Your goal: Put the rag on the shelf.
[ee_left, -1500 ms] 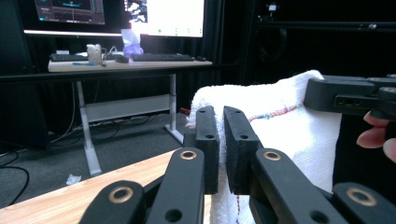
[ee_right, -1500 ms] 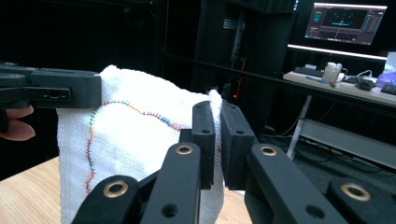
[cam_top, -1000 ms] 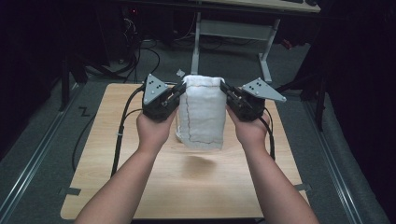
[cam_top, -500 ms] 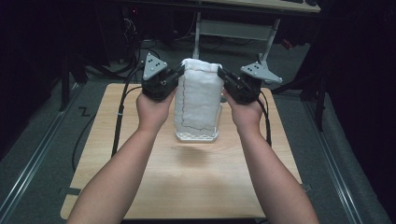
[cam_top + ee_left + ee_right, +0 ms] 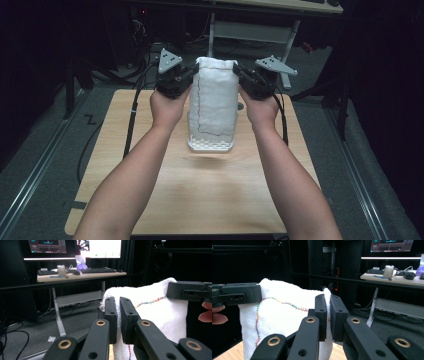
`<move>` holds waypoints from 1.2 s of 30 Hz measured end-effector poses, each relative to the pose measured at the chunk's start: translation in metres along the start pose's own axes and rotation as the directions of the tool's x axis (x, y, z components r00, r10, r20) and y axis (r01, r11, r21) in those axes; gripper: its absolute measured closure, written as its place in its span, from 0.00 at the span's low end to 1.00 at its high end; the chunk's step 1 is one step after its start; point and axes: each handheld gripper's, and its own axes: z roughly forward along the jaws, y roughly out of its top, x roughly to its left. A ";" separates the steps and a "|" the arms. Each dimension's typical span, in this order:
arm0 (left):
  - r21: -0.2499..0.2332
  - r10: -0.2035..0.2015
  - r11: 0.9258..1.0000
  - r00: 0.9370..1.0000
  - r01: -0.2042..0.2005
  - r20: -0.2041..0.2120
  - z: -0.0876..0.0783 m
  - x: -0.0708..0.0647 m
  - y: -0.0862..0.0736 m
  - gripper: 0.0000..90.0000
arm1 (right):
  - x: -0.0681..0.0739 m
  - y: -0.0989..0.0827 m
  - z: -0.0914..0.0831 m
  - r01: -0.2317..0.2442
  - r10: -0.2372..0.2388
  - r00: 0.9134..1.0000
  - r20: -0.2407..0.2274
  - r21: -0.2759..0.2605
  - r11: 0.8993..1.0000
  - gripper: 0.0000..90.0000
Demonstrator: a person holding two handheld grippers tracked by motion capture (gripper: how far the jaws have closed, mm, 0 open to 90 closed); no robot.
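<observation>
The left gripper (image 5: 186, 79) has its fingers (image 5: 110, 315) pressed nearly together, pinching the upper left corner of a white woven cloth with a thin line of coloured stitching (image 5: 212, 102); the right gripper (image 5: 241, 79) has its fingers (image 5: 321, 312) just as narrow, clamped on the upper right corner of the same cloth. Between the two the cloth hangs stretched as a tall upright panel above the far middle of the pale wooden tabletop (image 5: 210, 200), its lower hem lifted towards the camera and showing a waffle-like weave. Each gripper camera shows the other gripper at the opposite corner, a fingertip beside it. The room is dark, with grey carpet, black cables on the floor, and beyond the table a desk (image 5: 82, 275) carrying keyboards and lit monitors. The stitching runs down the cloth's left side and wanders across its lower part.
</observation>
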 end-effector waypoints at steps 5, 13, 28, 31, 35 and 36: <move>0.044 0.006 0.999 1.000 -0.006 -0.010 0.015 0.008 -0.009 0.94 | -0.005 -0.005 0.011 0.001 -0.001 1.000 0.007 0.026 1.000 0.95; 0.100 -0.043 0.994 0.999 0.044 -0.016 0.036 0.024 -0.023 0.94 | -0.019 -0.019 0.035 -0.021 0.022 1.000 -0.015 0.085 0.996 0.95; 0.292 -0.133 0.948 0.991 0.131 -0.014 0.068 0.042 -0.064 0.92 | -0.033 -0.051 0.068 -0.042 0.044 0.999 -0.002 0.239 0.970 0.95; 0.320 -0.124 0.940 0.992 0.119 -0.005 0.069 0.042 -0.068 0.74 | -0.034 -0.056 0.072 -0.094 0.101 0.995 -0.012 0.271 0.958 0.84; 0.288 -0.130 0.950 0.991 0.123 0.005 0.066 0.040 -0.067 0.65 | -0.030 -0.058 0.073 -0.072 0.076 0.997 -0.006 0.274 0.959 0.80; 0.285 -0.126 0.951 0.992 0.118 0.010 0.066 0.039 -0.067 0.63 | -0.029 -0.058 0.073 -0.065 0.070 0.998 -0.008 0.273 0.960 0.79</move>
